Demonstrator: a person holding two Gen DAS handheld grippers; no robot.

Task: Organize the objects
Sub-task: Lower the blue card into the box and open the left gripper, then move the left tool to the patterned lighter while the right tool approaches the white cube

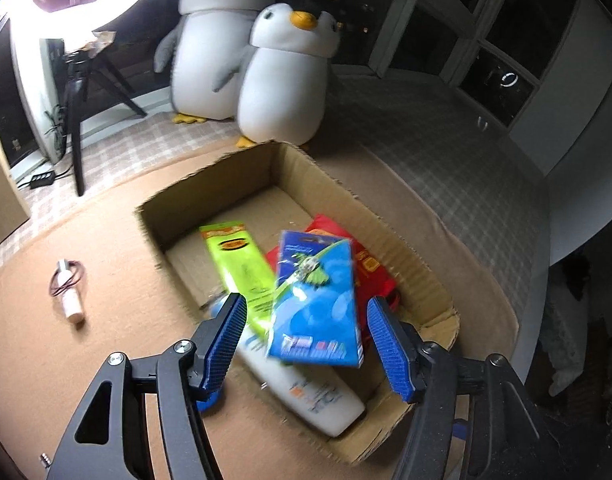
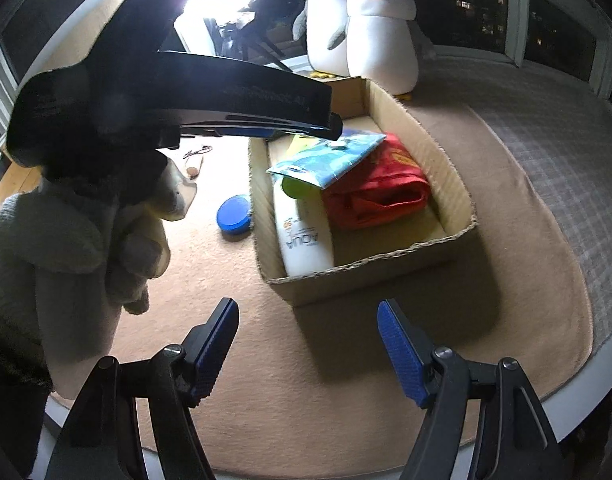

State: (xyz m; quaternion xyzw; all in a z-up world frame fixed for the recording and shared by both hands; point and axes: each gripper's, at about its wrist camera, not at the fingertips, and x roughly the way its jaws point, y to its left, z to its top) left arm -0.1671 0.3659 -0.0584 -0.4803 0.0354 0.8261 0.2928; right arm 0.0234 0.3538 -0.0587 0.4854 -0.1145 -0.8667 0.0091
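An open cardboard box [image 1: 210, 196] sits on a tan mat. Inside lie a white lotion bottle [image 1: 306, 388], a lime-green packet [image 1: 242, 268], a red pouch [image 1: 369, 264] and a blue packet [image 1: 317, 300] on top. My left gripper [image 1: 306, 308] hangs open over the box's near end, with the blue packet lying free between its fingers. In the right wrist view the box [image 2: 437, 148] holds the bottle [image 2: 306, 240], red pouch [image 2: 381, 196] and blue packet [image 2: 329, 156]. My right gripper [image 2: 307, 312] is open and empty, in front of the box over the mat.
A small white tube with a cord [image 1: 70, 296] lies on the mat left of the box. A blue round lid [image 2: 234, 220] lies beside the box's left wall. Two plush penguins [image 1: 286, 76] stand behind the box. A tripod [image 1: 78, 92] stands at far left.
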